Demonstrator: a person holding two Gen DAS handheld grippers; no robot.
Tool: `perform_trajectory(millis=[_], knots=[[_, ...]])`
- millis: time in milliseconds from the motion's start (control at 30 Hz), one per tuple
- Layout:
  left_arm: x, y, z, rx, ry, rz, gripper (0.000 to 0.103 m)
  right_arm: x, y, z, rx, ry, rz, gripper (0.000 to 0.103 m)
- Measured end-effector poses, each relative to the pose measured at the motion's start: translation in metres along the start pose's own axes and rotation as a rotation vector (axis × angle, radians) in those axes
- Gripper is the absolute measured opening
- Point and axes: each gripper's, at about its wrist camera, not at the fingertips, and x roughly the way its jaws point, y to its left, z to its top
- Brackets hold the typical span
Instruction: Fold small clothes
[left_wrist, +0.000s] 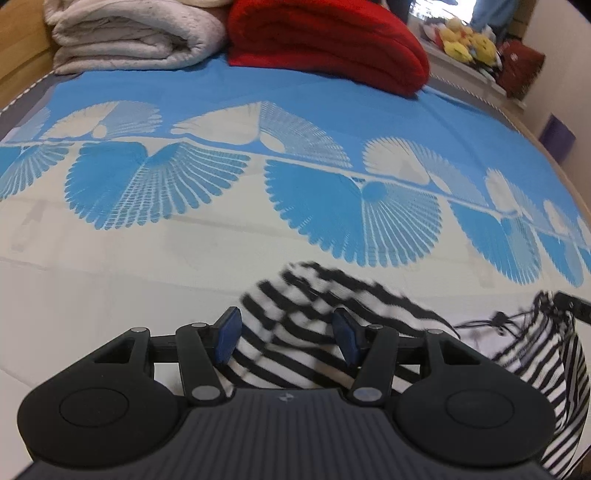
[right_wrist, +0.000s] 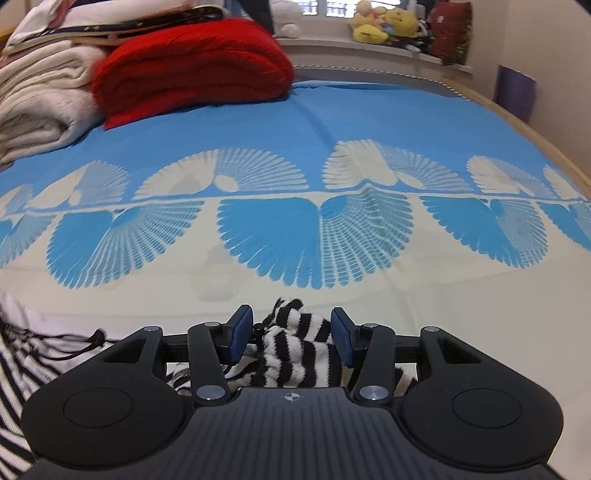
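My left gripper (left_wrist: 286, 338) has a bunched edge of the striped garment (left_wrist: 317, 295) between its half-spread pads; can't tell if it's really pinched. Right gripper (right_wrist: 291, 334) holds another wad, lifted just above the bedspread (right_wrist: 258, 110). Soft, light, floppy knit, so I'd grab corners or seams, and watch that dangling drawstring (right_wrist: 92, 338).

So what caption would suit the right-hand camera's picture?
Right gripper holds a bunched black-and-white striped garment over a blue-and-cream patterned bedspread.
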Motion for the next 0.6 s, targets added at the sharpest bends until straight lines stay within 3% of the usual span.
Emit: perform_trajectory(millis=[233, 367, 467, 600], knots=[[-0.014, 0.047, 0.011, -0.148, -0.045, -0.005, 0.06, -0.015, -0.02, 0.005, 0.087, -0.102, -0.089, 0.051], [-0.022, 0.066, 0.011, -0.155, -0.034, -0.033, 0.06, -0.03, -0.049, 0.007, 0.21, -0.164, -0.154, 0.05], [-0.024, 0.069, 0.008, -0.116, -0.002, -0.085, 0.061, -0.035, -0.073, 0.004, 0.304, -0.151, -0.093, 0.051], [-0.019, 0.058, 0.0, -0.01, 0.047, -0.115, 0.07, -0.034, -0.081, 0.001, 0.259, -0.096, 0.034, 0.052]])
